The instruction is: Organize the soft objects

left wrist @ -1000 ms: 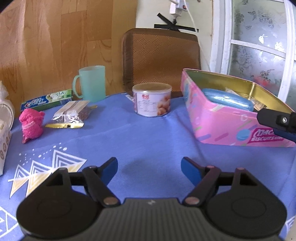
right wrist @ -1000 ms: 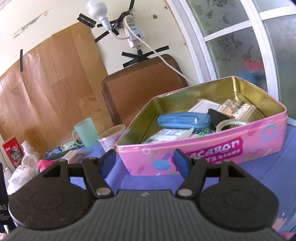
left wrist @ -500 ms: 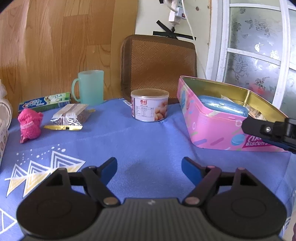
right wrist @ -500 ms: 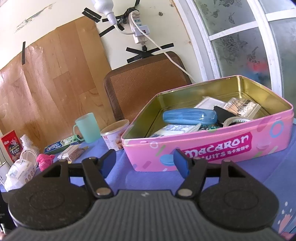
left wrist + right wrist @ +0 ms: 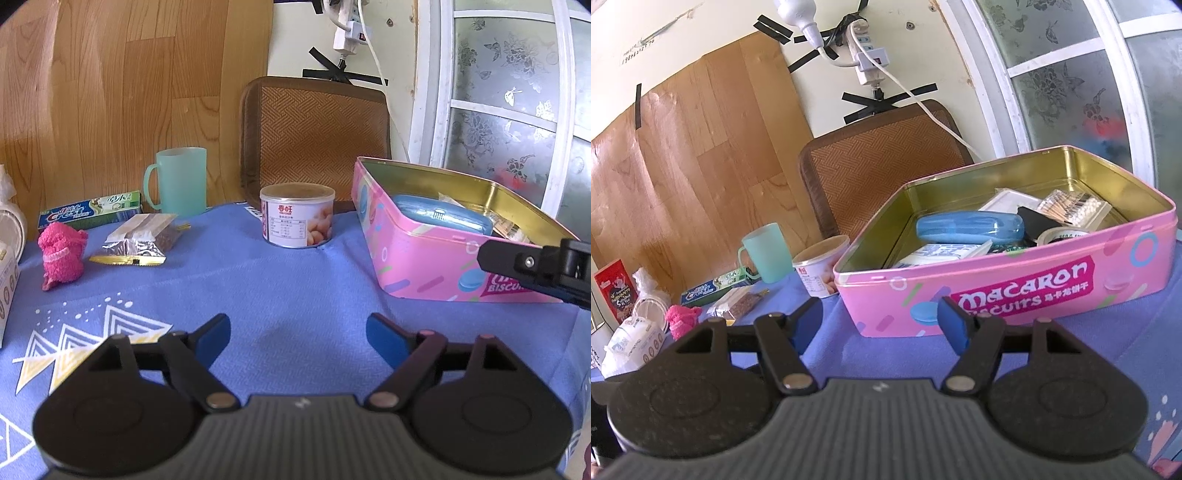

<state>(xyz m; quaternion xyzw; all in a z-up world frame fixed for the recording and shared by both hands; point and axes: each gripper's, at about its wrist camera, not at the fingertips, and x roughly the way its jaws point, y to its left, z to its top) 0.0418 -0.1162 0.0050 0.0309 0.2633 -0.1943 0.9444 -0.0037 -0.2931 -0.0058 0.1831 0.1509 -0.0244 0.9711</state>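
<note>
A pink fluffy sock (image 5: 61, 253) lies on the blue tablecloth at the left; it also shows in the right wrist view (image 5: 681, 319). A pink macaron tin (image 5: 436, 266) stands open at the right, and the right wrist view (image 5: 1015, 291) shows a blue case (image 5: 969, 229), cotton swabs and tape inside. My left gripper (image 5: 297, 338) is open and empty above the cloth, well short of the sock. My right gripper (image 5: 881, 319) is open and empty in front of the tin; part of it shows in the left wrist view (image 5: 535, 262).
A snack can (image 5: 297, 216), a teal mug (image 5: 179, 181), a toothpaste box (image 5: 90, 214) and a foil snack packet (image 5: 140, 238) stand along the back. A chair back (image 5: 314, 140) rises behind the table. White packages (image 5: 631, 334) sit at the far left.
Both grippers have drawn back and tilted up a little, so the table items sit lower and farther in view. Both stay open; nothing was picked up.
</note>
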